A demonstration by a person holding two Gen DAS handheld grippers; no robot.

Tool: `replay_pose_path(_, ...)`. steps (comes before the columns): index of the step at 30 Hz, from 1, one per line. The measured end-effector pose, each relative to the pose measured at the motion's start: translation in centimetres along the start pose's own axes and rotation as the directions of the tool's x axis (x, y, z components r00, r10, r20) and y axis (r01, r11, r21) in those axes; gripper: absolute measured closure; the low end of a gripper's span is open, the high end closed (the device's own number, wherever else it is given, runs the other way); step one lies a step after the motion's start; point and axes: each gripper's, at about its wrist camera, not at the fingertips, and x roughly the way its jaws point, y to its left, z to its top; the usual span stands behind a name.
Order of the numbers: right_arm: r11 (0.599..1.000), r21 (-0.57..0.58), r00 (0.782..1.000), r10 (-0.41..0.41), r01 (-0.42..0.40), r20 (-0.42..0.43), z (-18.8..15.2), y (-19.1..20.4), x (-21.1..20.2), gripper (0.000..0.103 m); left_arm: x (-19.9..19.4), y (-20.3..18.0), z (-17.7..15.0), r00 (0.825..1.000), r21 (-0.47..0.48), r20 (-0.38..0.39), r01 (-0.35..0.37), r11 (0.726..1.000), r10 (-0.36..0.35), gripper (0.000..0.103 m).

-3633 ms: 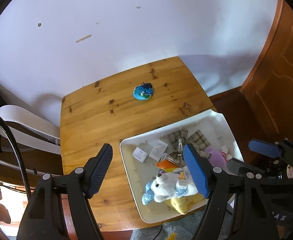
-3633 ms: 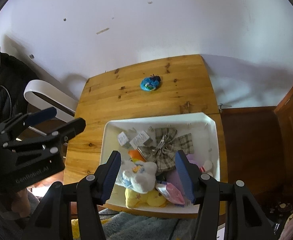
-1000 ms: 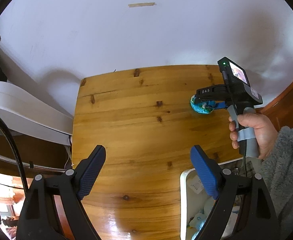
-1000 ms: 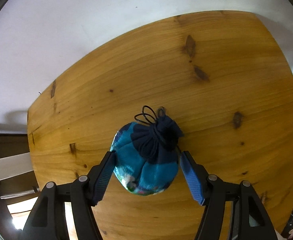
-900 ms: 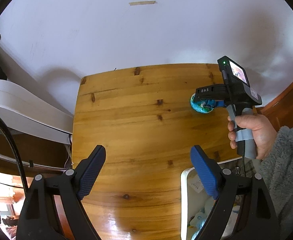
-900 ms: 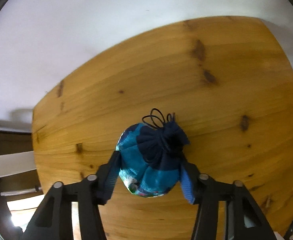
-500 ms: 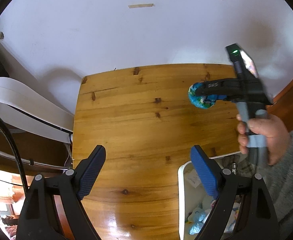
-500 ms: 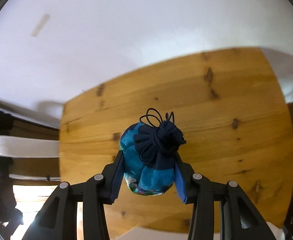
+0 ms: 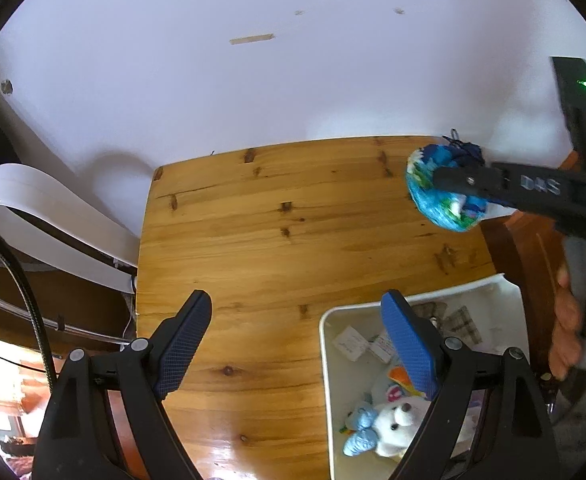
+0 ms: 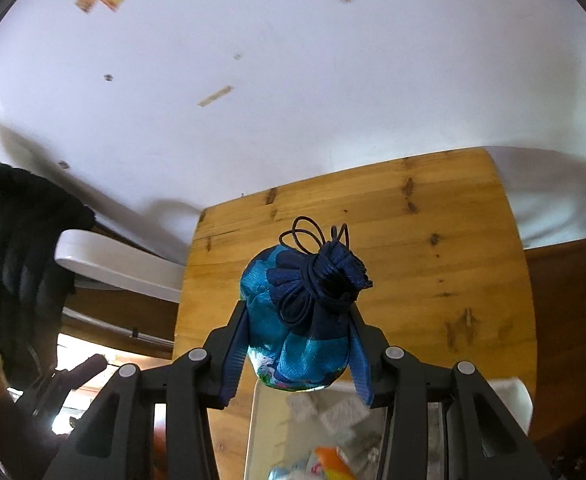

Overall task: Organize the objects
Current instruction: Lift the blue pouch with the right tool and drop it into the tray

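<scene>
the right gripper has its fingers squeezed tight on a little blue bag. the bag is soft cloth with a dark blue string tied at the top. it is up in the air, off the wooden bench — nothing under it is touching it. in the left view the same bag hangs above the far right corner of the bench, held from the side by the black fingers.

the left gripper holds nothing. its two blue fingers stand wide apart over bare wood, with one finger in front of the bin's near corner.

a white bin sits at the near right part of the bench. it already has things in it: a white teddy, some small paper tags, a checked cloth piece and something orange. so a lot of the tidying looks done.

the bench top itself looks clear now, apart from the bin. i think the bag is the last loose thing. what is left is to carry it over the bin, which shows just below the bag in the right view, and let go so it drops in with the toys. the bag is squishy, so it should land softly.
</scene>
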Motion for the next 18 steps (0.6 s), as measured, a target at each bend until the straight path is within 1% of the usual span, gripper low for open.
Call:
replay_pose_path(1,1.0,-0.003,1.0,0.0,0.0,0.01,-0.7,0.0,-1.0,0.058,-0.2,-0.2,-0.1,1.0,0.005,0.003,0.0,1.0,0.0,0.014)
replay_pose_path(2,0.999,-0.042,1.0,0.005,-0.005,-0.003,-1.2,0.0,-1.6,0.058,-0.6,-0.6,-0.2,1.0,0.012,0.008,-0.002,1.0,0.002,0.014)
replay_pose_path(5,0.999,-0.051,1.0,-0.01,0.01,0.012,-2.9,-0.2,-3.7,0.058,-1.3,-1.3,-0.8,1.0,0.019,0.014,-0.003,1.0,0.003,0.014)
replay_pose_path(9,0.998,-0.061,1.0,-0.029,0.029,-0.001,-5.1,-0.7,-5.2,0.058,-2.2,-2.4,-1.6,1.0,0.028,0.014,0.003,1.0,-0.004,0.014)
replay_pose_path(13,0.995,-0.062,0.997,-0.073,0.072,-0.003,-7.2,-1.1,-6.5,0.057,-3.3,-3.6,-2.6,1.0,0.044,0.026,0.003,0.999,-0.004,0.014)
replay_pose_path(18,0.989,-0.054,0.991,-0.136,0.137,0.007,-8.6,-1.8,-8.2,0.057,-4.8,-4.4,-3.7,0.999,0.05,0.043,-0.003,0.999,0.001,0.014)
